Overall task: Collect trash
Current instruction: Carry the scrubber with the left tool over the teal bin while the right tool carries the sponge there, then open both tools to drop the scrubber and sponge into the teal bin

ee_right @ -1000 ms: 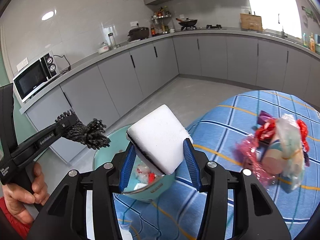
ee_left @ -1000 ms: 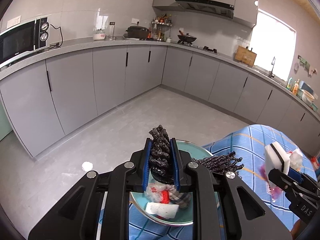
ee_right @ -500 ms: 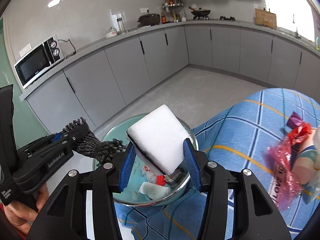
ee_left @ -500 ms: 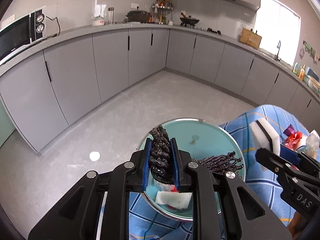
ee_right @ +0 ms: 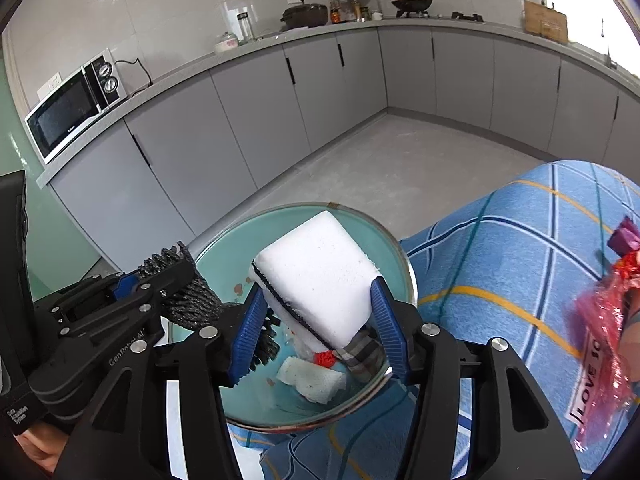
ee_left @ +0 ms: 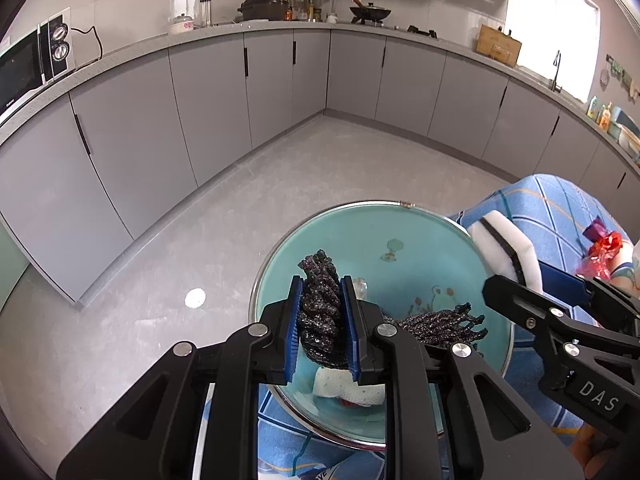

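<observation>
Two grippers are hanging over a round teal bowl with a metal rim [ee_left: 404,236] at the edge of a table under a blue checked cloth [ee_right: 520,264]. The left gripper [ee_left: 322,330] is pinching a dark, glittery knitted scrubber [ee_left: 320,312] narrowly between its blue pads, the loose end trailing to the right of the jaws above the bowl. The right gripper [ee_right: 320,320] is clamping a white rectangular sponge with a black seam [ee_right: 320,276] with its jaws set fairly wide, directly above the bowl. Below both jaws, crumpled white tissue [ee_right: 314,382] and a red scrap [ee_right: 324,358] are lying inside the bowl. Right of the right jaws, a crinkled red plastic wrapper [ee_right: 604,344] is lying on the cloth.
</observation>
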Demonstrator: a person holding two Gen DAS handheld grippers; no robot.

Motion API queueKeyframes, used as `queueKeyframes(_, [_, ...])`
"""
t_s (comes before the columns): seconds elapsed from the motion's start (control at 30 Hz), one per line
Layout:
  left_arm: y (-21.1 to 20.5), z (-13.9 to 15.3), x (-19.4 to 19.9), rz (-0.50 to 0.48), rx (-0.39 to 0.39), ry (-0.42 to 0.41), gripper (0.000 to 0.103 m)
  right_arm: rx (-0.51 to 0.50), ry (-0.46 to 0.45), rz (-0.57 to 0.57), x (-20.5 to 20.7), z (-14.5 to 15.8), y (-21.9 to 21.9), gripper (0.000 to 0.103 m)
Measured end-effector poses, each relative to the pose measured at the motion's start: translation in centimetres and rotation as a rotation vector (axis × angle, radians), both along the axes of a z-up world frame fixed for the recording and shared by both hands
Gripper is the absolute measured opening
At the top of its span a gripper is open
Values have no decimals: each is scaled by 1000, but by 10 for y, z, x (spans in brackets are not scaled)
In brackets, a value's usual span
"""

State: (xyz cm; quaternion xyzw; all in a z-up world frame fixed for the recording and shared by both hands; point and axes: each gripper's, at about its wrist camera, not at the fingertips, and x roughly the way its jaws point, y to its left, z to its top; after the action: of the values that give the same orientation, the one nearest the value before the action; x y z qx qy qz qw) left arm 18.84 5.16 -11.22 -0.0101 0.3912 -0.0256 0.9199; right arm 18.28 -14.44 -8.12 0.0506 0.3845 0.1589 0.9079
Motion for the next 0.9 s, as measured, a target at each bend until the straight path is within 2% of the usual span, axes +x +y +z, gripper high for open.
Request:
queueKeyframes(0.2, [-3, -7, 4, -7, 24, 25, 24, 23, 12, 7, 6, -6, -4, 64])
queueKeyframes(0.37, [-5, -7, 3, 2, 49, 21, 42, 46, 1, -16, 3, 1, -11, 64])
queueKeyframes(0.53, [-12, 0, -2, 25, 102, -10, 71, 75, -26, -57, -9, 12, -26, 64])
queueKeyframes(0.73, [-22, 16, -9, 36, 103, -44, 83, 90, -73, -108, -29, 28, -49, 64])
queueKeyframes(0.9, [-36, 29, -17, 8, 99, -69, 90, 99, -92, -150, -43, 36, -69, 64])
